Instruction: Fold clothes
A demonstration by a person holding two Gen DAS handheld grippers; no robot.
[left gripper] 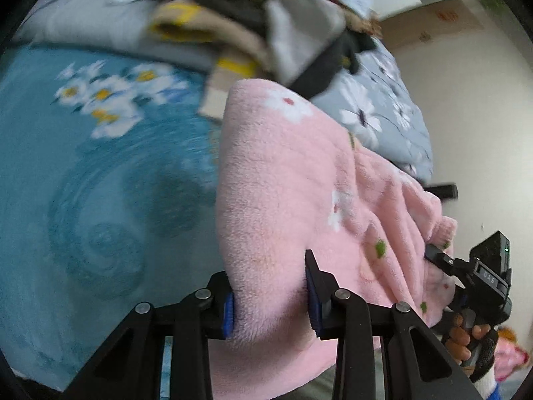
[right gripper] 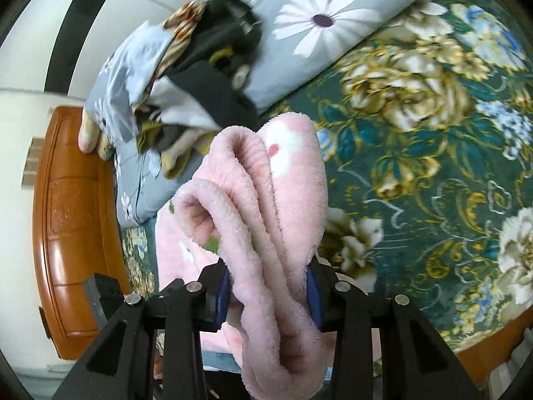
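Both tools are clamped on one pink fleece garment (left gripper: 293,180): the left tool (left gripper: 269,303) on a flat fold, the right tool (right gripper: 268,291) on bunched layers. A bed is seen beneath, covered by a teal swirl sheet (left gripper: 83,200) and a dark green floral spread (right gripper: 433,153), with a grey daisy quilt (right gripper: 326,23) and a clothes pile (right gripper: 206,76) on it. An orange wooden headboard (right gripper: 73,206) meets white wall. The garment is stretched between the tools, its long axis running away toward the pile. Its lower end is cut off, and the pile is blurred.

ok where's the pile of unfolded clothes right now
The clothes pile sits on the grey floral duvet near the wooden headboard, upper left in the right wrist view, just beyond the pink fleece both grippers hold.
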